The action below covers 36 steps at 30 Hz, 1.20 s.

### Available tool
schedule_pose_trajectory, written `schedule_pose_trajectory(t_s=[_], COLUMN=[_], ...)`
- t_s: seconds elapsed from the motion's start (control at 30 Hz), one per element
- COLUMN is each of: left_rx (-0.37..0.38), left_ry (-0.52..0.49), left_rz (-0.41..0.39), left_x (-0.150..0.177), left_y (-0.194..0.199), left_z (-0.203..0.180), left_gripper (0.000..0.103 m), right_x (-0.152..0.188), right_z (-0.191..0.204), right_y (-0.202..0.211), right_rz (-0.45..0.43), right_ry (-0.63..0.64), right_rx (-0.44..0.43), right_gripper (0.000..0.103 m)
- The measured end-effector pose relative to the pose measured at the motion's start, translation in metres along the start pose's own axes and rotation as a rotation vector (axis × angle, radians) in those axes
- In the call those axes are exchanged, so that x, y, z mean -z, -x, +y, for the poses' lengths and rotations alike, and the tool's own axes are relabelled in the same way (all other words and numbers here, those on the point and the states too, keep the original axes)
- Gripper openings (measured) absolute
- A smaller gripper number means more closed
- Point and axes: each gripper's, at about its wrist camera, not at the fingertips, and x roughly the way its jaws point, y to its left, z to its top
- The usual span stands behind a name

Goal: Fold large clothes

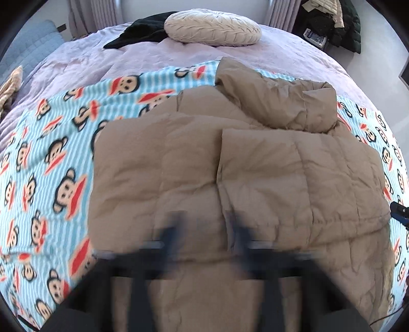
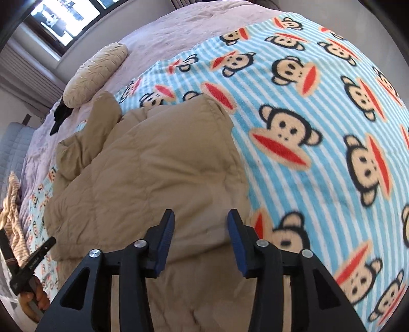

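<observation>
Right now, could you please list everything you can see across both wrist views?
Puffer jacket: one, tan, folded on the monkey blanket.
Monkey blanket: one, blue-striped, spread over the bed.
Bedspread: one, lilac, beneath the blanket.
Round cushion: one, cream, far end of the bed.
Dark garment: one, black, beside the cushion.
Clothes pile: dark, far right corner.
Left gripper: blurred, fingers apart over the jacket.
Right gripper: black, blue-padded fingers apart, nothing pinched.

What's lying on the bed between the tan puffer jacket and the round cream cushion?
Monkey-print blanket, then bare lilac bedspread, between jacket and cushion; left wrist view.
</observation>
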Motion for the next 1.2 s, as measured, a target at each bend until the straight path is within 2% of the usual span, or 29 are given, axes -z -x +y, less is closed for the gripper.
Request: schedule_pose_trajectory(t_s=[0.07,0.37,0.5,0.67,0.77,0.83,1.03,1.2], left_rx=[-0.021,-0.023,-0.025,-0.043,-0.045,-0.053,-0.114,-0.127], left_ry=[0.005,-0.021,-0.016,-0.012,-0.004,0.009,0.062,0.068], left_rz=[-0.042,0.002,0.033,0.076,0.113,0.128,0.177,0.234], left_x=[0.008,0.039,0.055,0.079,0.096,0.106,0.140,0.164], left_y=[0.011,0.032,0.041,0.054,0.065,0.074,0.096,0.101], left_z=[0.001,-0.013,-0.024,-0.039,-0.048,-0.051,-0.049,-0.036], left_gripper=[0.098,0.099,0.103,0.103,0.103,0.103,0.103,0.102], right_x=[0.006,0.046,0.065,0.084,0.095,0.103,0.123,0.139], right_z=[0.000,-0.005,-0.009,-0.016,-0.021,-0.024,-0.029,-0.031], right_y=[0.005,0.028,0.036,0.045,0.051,0.056,0.064,0.069], right_rz=[0.005,0.043,0.079,0.113,0.136,0.157,0.217,0.257], right_ry=[-0.004,-0.003,0.000,0.002,0.002,0.011,0.035,0.017], right_rx=[-0.007,-0.036,-0.067,-0.090,-0.104,-0.108,-0.124,-0.129], right_gripper=[0.051,0.063,0.081,0.082,0.090,0.102,0.103,0.103])
